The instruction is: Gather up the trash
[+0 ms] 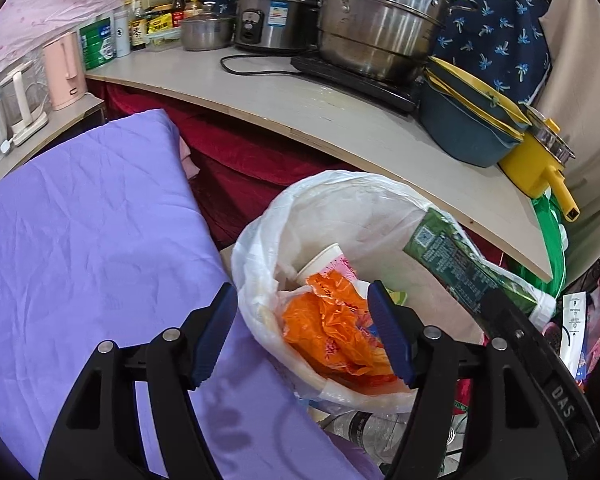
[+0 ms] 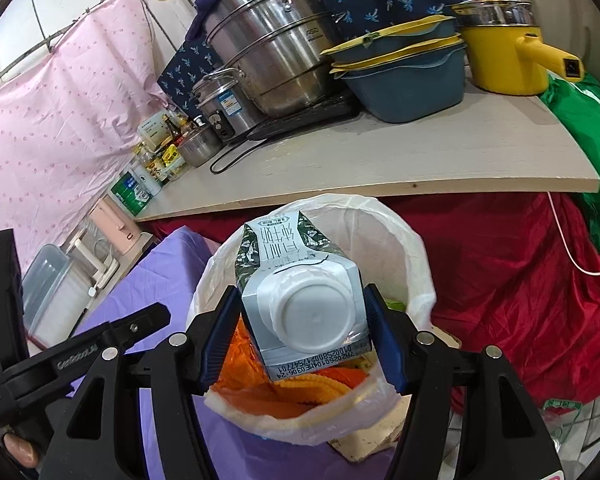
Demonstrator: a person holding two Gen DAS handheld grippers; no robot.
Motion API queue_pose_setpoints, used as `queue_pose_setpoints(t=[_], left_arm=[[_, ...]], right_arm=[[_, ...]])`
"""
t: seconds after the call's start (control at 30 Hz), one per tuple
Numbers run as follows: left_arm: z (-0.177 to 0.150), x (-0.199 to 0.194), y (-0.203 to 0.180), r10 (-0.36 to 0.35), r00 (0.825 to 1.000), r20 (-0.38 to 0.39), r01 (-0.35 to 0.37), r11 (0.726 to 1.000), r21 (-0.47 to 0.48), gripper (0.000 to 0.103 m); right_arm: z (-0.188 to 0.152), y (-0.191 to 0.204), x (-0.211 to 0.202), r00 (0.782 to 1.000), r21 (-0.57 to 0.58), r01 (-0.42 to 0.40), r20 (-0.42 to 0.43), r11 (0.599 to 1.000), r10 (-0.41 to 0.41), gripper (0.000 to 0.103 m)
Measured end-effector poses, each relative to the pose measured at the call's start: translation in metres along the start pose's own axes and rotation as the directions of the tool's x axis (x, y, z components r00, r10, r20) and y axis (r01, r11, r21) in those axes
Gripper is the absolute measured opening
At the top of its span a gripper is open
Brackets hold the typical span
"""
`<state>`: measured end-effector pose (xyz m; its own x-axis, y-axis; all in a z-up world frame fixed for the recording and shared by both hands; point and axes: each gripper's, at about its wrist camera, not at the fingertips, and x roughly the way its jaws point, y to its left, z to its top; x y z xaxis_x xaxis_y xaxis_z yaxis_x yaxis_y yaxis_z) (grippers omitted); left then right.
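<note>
Hovering over the bin (image 2: 416, 248), right gripper (image 2: 302, 334) clamps the carton (image 2: 300, 280) between its jaws; left gripper (image 1: 304, 336) gapes empty. Released here, it probably catches the rim and topples out.

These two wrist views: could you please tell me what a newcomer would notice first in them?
First, the green-and-white milk carton, clamped cap-first in the right hand-held gripper directly over the white-lined trash bin. Next, the orange plastic bag crumpled inside that bin, with the open left hand-held gripper above its near rim. Behind, a big steel steamer pot stands on the counter.
</note>
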<state>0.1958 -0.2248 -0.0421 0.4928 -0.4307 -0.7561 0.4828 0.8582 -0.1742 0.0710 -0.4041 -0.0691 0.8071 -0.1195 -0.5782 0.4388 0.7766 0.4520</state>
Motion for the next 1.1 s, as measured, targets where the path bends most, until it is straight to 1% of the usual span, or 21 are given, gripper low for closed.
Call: queue_pose_setpoints(t=[0.13,0.23,0.27,0.33,0.4,0.63,0.77,1.03,1.07,1.1], left_arm=[[-0.002,-0.003,0.008,0.006,1.0,0.001,-0.006,1.0,-0.02,0.065],[-0.005,-0.006,0.012,0.022,1.0,0.007,-0.021,1.0,-0.017,0.066],[-0.006,-0.008,0.014,0.028,1.0,0.009,-0.028,0.999,-0.018,0.068],[-0.007,-0.01,0.017,0.039,0.999,0.013,-0.039,0.999,-0.026,0.075],[-0.009,-0.014,0.019,0.043,0.999,0.025,-0.042,0.998,-0.036,0.077],[-0.018,-0.026,0.02,0.053,0.998,0.034,-0.052,0.998,-0.026,0.078],[-0.026,-0.034,0.018,0.075,0.997,0.036,-0.075,0.997,-0.01,0.078],[-0.044,-0.044,0.014,0.106,0.994,0.03,-0.106,0.994,0.019,0.079],[-0.046,-0.046,0.013,0.111,0.993,0.03,-0.111,0.994,0.024,0.079],[-0.048,-0.047,0.013,0.115,0.993,0.03,-0.116,0.993,0.026,0.081]], right_arm=[[-0.001,0.011,0.021,0.999,-0.034,0.02,-0.026,0.999,-0.021,0.063],[-0.003,0.016,0.024,0.999,-0.047,0.026,-0.033,0.999,-0.028,0.063],[-0.004,0.018,0.022,0.999,-0.045,0.022,-0.028,0.999,-0.023,0.063],[-0.006,0.019,0.015,1.0,-0.038,0.016,-0.019,0.999,-0.016,0.065],[-0.007,0.02,0.009,1.0,-0.038,0.009,-0.016,0.999,-0.009,0.065],[-0.012,0.02,-0.015,1.0,-0.03,0.005,-0.006,1.0,-0.005,0.067],[-0.018,0.022,-0.028,1.0,-0.035,-0.002,-0.002,0.999,0.002,0.071],[-0.034,0.035,-0.043,0.999,-0.106,0.024,-0.031,0.994,-0.028,0.071],[-0.035,0.037,-0.045,0.999,-0.113,0.025,-0.033,0.993,-0.029,0.072],[-0.037,0.038,-0.046,0.999,-0.121,0.028,-0.036,0.992,-0.033,0.074]])
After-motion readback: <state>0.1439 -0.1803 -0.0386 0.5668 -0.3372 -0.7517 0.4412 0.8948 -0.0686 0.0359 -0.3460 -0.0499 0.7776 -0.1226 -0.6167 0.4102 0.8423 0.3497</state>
